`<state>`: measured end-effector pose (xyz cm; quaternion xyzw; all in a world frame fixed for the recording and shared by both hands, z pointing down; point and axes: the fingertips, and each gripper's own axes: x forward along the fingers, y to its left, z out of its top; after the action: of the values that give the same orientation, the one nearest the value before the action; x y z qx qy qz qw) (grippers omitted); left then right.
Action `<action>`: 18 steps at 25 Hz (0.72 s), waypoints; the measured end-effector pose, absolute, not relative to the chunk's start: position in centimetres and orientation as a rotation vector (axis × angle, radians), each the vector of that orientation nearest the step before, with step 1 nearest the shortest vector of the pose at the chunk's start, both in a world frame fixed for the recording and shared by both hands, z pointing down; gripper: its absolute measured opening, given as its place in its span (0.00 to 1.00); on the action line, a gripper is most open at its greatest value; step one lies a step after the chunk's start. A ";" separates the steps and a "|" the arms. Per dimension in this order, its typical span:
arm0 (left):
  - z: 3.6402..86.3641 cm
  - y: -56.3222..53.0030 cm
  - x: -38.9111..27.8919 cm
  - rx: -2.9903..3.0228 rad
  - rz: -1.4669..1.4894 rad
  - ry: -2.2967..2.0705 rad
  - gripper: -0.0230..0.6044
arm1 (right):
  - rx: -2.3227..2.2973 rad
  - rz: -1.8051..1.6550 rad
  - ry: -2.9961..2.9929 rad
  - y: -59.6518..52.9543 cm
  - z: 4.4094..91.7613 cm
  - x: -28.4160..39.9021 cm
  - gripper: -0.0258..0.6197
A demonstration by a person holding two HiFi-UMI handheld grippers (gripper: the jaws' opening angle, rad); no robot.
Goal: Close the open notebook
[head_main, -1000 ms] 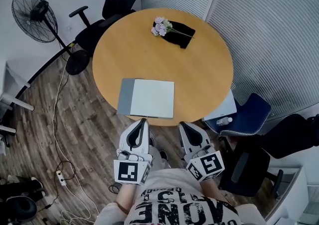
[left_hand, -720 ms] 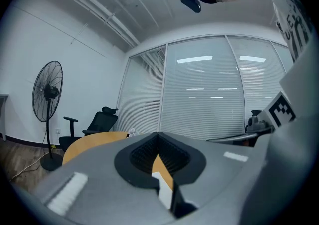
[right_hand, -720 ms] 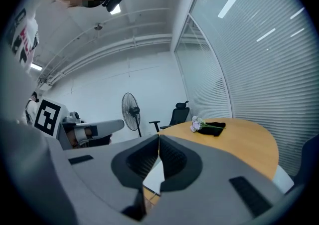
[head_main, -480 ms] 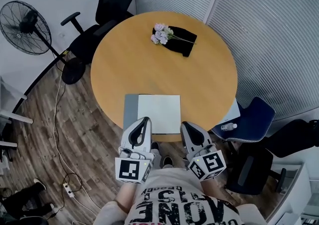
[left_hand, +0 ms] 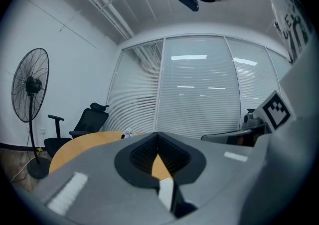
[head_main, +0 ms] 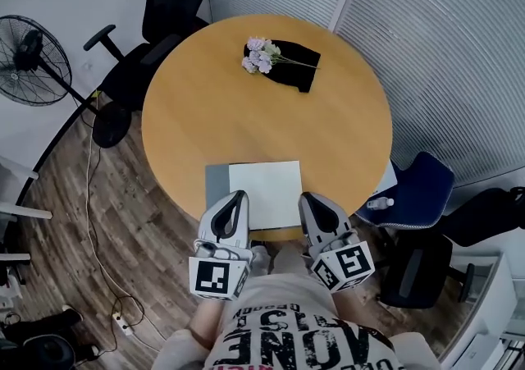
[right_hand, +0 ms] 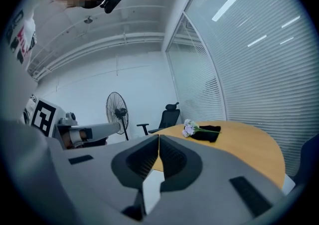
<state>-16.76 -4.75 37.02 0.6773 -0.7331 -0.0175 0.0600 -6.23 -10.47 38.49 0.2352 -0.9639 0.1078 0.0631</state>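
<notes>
both tools sit side by side at the near rim of the round orange wooden bench (head_main: 246, 114), held about level. left tool (head_main: 238, 198) is pinched together and empty, and right tool (head_main: 306, 198) is the same. the open white-paged notebook with grey cover (head_main: 264, 186) lies flat by their tips.

The notebook (head_main: 262, 194) lies open and flat on the round wooden tabletop (head_main: 246, 114), close to the edge nearest the person. A blank white page faces up on the right, with a narrower grey strip showing along its left side
</notes>
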 end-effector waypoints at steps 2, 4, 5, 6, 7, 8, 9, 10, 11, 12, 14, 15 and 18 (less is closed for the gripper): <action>37.2 -5.0 -16.8 2.065 -0.031 -2.210 0.06 | 0.727 0.328 -2.912 -10.7 38.6 -6.3 0.06; 37.4 -5.1 -16.9 2.077 -0.001 -2.209 0.05 | 0.737 0.325 -2.910 -11.0 38.6 -6.3 0.06; 37.5 -5.2 -16.9 2.078 0.010 -2.209 0.05 | 0.738 0.325 -2.907 -11.1 38.6 -6.4 0.06; 37.6 -5.2 -17.0 2.075 0.015 -2.208 0.05 | 0.739 0.326 -2.904 -11.2 38.6 -6.5 0.06; 37.7 -5.2 -17.1 2.069 0.015 -2.207 0.06 | 0.739 0.330 -2.901 -11.3 38.7 -6.5 0.06; 37.9 -5.1 -17.2 2.063 0.015 -2.204 0.06 | 0.740 0.334 -2.898 -11.3 38.9 -6.4 0.06; 37.9 -5.1 -17.2 2.060 0.016 -2.202 0.06 | 0.741 0.337 -2.896 -11.4 39.0 -6.3 0.06; 38.0 -5.1 -17.2 2.061 0.020 -2.198 0.05 | 0.739 0.338 -2.895 -11.5 39.0 -6.3 0.06; 38.0 -5.2 -17.2 2.064 0.026 -2.194 0.06 | 0.737 0.339 -2.896 -11.6 39.0 -6.4 0.06; 38.0 -5.2 -17.2 2.068 0.032 -2.190 0.05 | 0.733 0.339 -2.897 -11.7 39.0 -6.4 0.06; 38.0 -5.3 -17.4 2.065 0.042 -2.193 0.05 | 0.715 0.332 -2.900 -12.0 38.9 -6.6 0.06; 38.0 -5.3 -17.6 2.057 0.044 -2.201 0.06 | 0.705 0.327 -2.901 -12.2 38.7 -6.6 0.06; 37.7 -5.4 -18.2 2.021 0.035 -2.233 0.06 | 0.684 0.320 -2.911 -13.0 38.5 -6.7 0.06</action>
<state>-18.20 -5.42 37.66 0.6695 -0.7399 0.0115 0.0648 -6.70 -12.95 38.46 0.2270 -0.9658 0.1062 0.0669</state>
